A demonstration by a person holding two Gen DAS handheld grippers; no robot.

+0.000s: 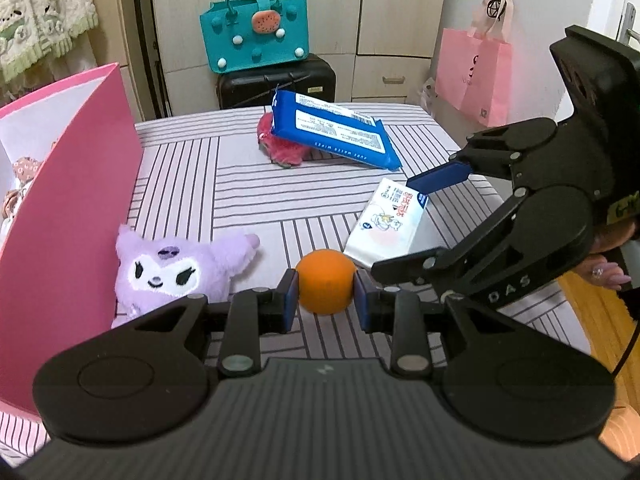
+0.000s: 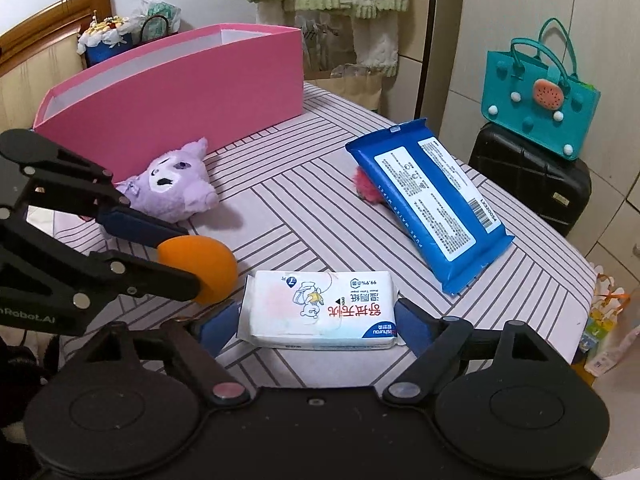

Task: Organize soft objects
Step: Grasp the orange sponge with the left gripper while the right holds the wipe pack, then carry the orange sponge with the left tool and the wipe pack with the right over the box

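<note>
- The left gripper [image 1: 325, 296] is clamped on an orange ball [image 1: 326, 281], a blue pad pressing each side of it, just above the striped cloth [image 1: 240, 184].
- The right gripper [image 2: 318, 320] stands wide, its pads [image 2: 218, 326] at either end of a white wipes pack [image 2: 320, 312] that lies flat on the cloth; no earlier view is given, and whether the pads touch the pack cannot be told, though they do not appear to squeeze it.
- The pack lies just beside the ball, on its right in the left wrist view.
- A purple plush [image 1: 176, 268] lies against the wall of a pink box [image 1: 80, 208], left of the ball.
- A blue wipes pack [image 1: 336, 132] leans tilted on a red plush [image 1: 280, 148] at the far side of the cloth, well apart from the grippers.
- Beyond the cloth, a teal bag [image 1: 256, 36] sits on a black case [image 1: 276, 84].
</note>
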